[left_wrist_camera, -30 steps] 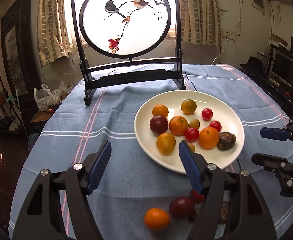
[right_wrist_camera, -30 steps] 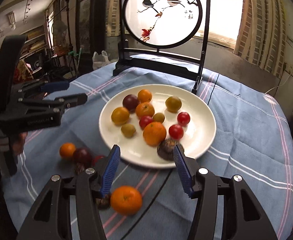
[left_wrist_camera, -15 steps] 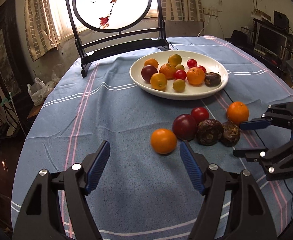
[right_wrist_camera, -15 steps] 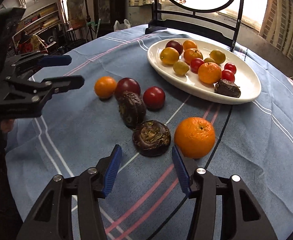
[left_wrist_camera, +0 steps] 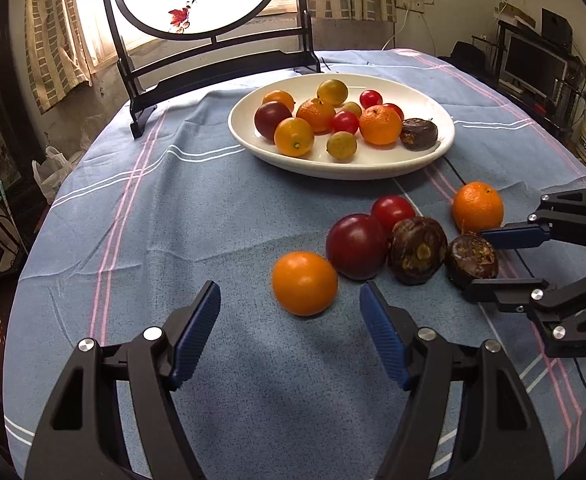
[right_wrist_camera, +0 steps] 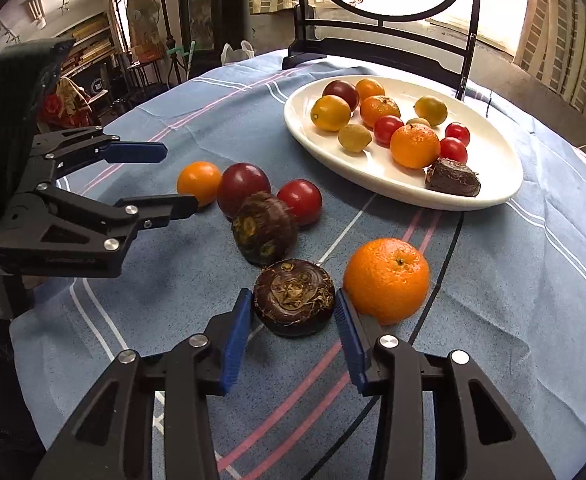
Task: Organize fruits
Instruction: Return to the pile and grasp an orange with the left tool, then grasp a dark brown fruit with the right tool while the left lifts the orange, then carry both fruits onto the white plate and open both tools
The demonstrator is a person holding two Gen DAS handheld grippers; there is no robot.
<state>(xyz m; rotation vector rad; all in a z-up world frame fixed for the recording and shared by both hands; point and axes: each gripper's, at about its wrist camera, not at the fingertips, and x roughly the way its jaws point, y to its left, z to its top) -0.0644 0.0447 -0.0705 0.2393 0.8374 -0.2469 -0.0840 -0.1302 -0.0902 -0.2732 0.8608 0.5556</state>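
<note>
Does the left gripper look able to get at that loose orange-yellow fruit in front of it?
Probably yes. The left gripper is open, the orange-yellow fruit lies just ahead between its fingers, and only the dark red fruit sits close beside it.

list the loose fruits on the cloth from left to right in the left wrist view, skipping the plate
small orange fruit → dark red plum → red tomato → first dark brown fruit → second dark brown fruit → mandarin

I see a round tabletop [left_wrist_camera: 173,208] under blue striped cloth bearing a white oval plate [left_wrist_camera: 433,152], a black-framed round screen [left_wrist_camera: 213,76] and 6 loose fruits.
</note>
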